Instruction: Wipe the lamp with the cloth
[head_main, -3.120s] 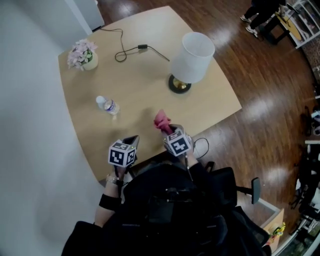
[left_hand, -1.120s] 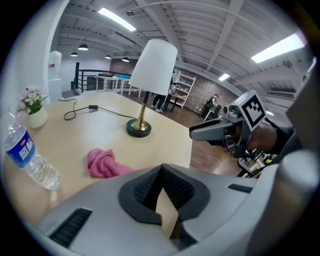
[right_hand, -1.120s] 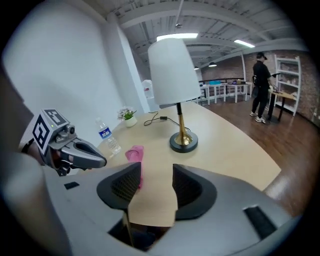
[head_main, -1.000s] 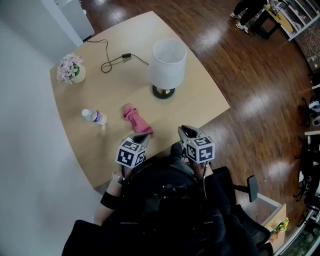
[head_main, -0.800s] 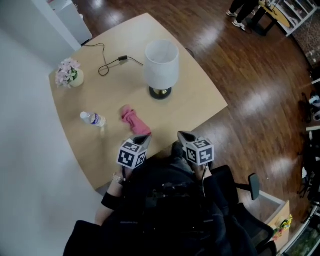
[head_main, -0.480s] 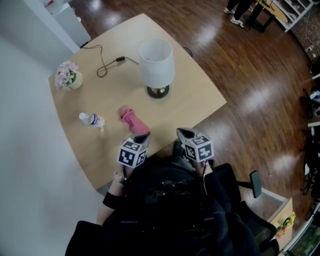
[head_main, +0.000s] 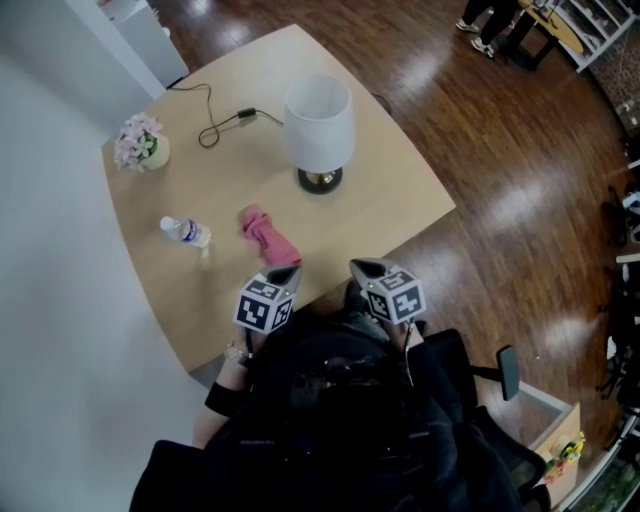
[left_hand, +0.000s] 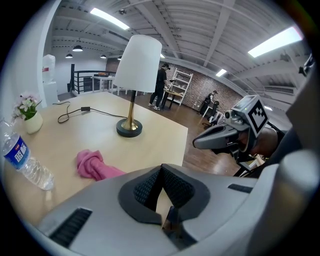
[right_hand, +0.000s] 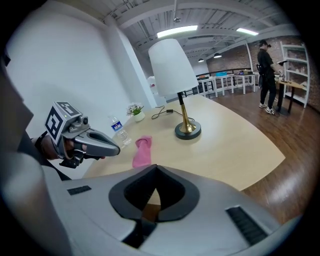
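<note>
Head view, with both gripper views. The table lamp (head_main: 318, 115), a white drum shade on a thin brass stem and a small round base (head_main: 320, 180), stands upright at the upper centre of the frame on the pale wooden table (head_main: 390, 200). The pink cloth (head_main: 268, 233) lies crumpled on the tabletop at centre left, below the base and well apart from it, with a water bottle (head_main: 185, 231) lying on its side to its left. A potted flower (head_main: 140, 145) and a power cable (head_main: 215, 118) occupy the upper left. The left gripper (head_main: 289, 270) and the right gripper (head_main: 358, 265) hover side by side over the table's near edge at lower centre. Each one's own view shows its 2 jaws clenched together with nothing between them, and the left tip sits just below the cloth without touching it. This layout fits 2 stages equally: the cloth waiting to be taken up for wiping, or the cloth laid back down once wiping is over. Handling notes, as judgement: the lamp looks top-heavy, so wiping pressure on the shade is best kept light and steadied near the base. The soft cloth grips best at a raised fold. The cable behind the lamp could snag a wide sweep.
</note>
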